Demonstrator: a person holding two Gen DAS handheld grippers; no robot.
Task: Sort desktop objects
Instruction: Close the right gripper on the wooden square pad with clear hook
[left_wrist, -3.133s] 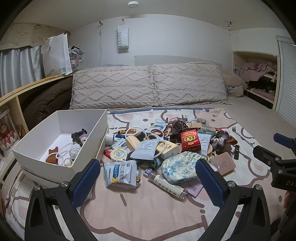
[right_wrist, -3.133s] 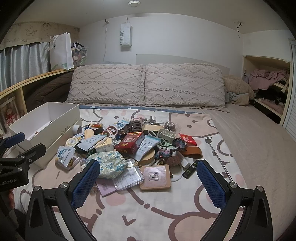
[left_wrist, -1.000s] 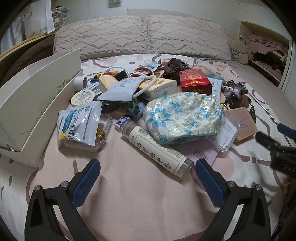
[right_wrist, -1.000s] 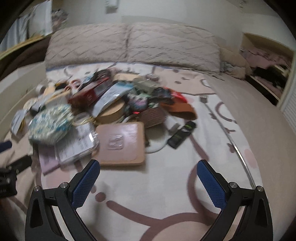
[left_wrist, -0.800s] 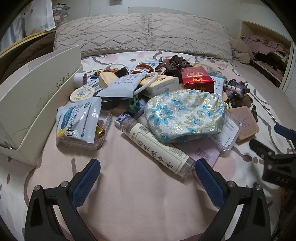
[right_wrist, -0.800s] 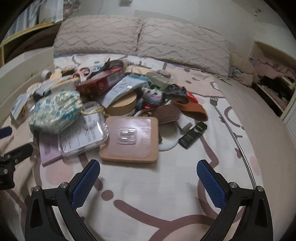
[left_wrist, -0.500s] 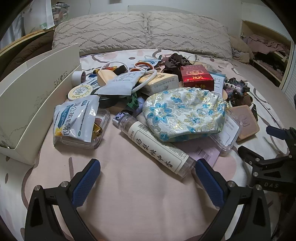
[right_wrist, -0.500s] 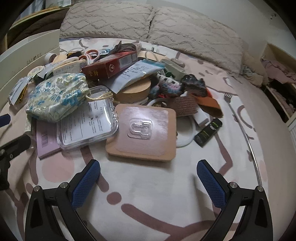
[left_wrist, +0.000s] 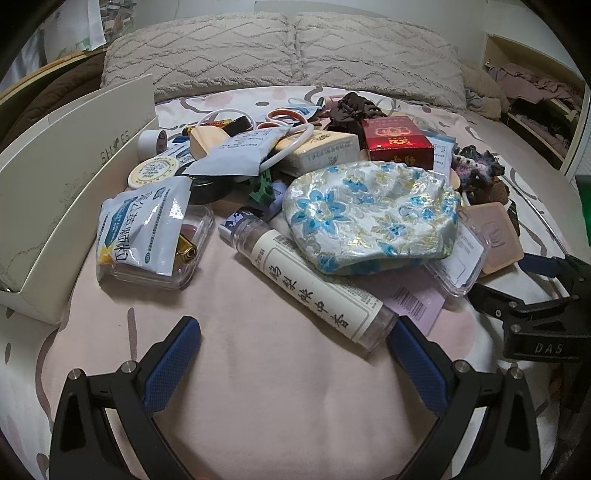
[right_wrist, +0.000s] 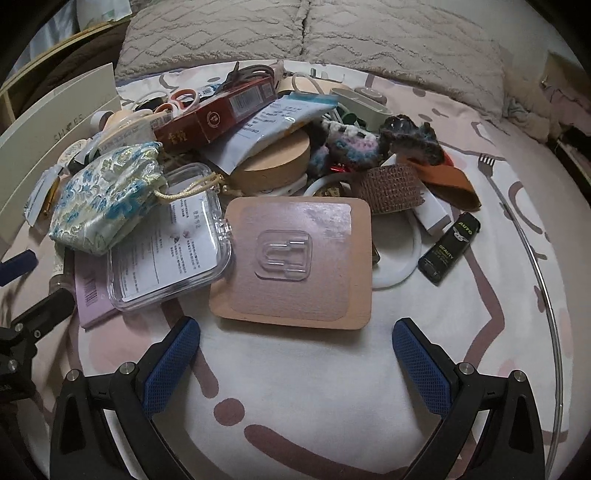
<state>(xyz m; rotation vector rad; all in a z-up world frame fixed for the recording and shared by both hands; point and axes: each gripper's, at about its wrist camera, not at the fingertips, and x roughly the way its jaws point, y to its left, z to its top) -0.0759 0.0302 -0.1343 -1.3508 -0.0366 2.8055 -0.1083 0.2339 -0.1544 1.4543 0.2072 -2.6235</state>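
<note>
the left gripper (left_wrist: 293, 354) stands wide apart with nothing between its blue pads, low over the pink bedsheet (left_wrist: 258, 387). just beyond it, toward 1 o'clock, a clear cylindrical bottle (left_wrist: 310, 286) with a white label lies on its side, its far end tucked under a blue-flowered brocade pouch (left_wrist: 369, 218). at 10 o'clock a blue-and-white sachet (left_wrist: 142, 225) rests on a clear plastic case (left_wrist: 192, 254), and past that, at 9 to 10 o'clock, the wall of a white shoe box (left_wrist: 70, 195) runs along the pile. a red carton (left_wrist: 395, 142) sits at 1 o'clock behind the pouch.

the right gripper (right_wrist: 295, 354) is also spread wide and empty above the sheet. straight ahead at 12 o'clock lies a tan square card with a clear adhesive hook (right_wrist: 295, 258), touching a clear plastic box (right_wrist: 168, 251) at 10 o'clock. the brocade pouch (right_wrist: 107, 199) overlaps that box's far left corner. a black lighter (right_wrist: 450, 247) lies at 2 o'clock, apart from the card, with a brown bandage roll (right_wrist: 391, 188) beyond it. a round wooden box (right_wrist: 273, 166) sits at 12 o'clock behind the card. a fork (right_wrist: 491, 170) lies farther out at 2 o'clock.
</note>
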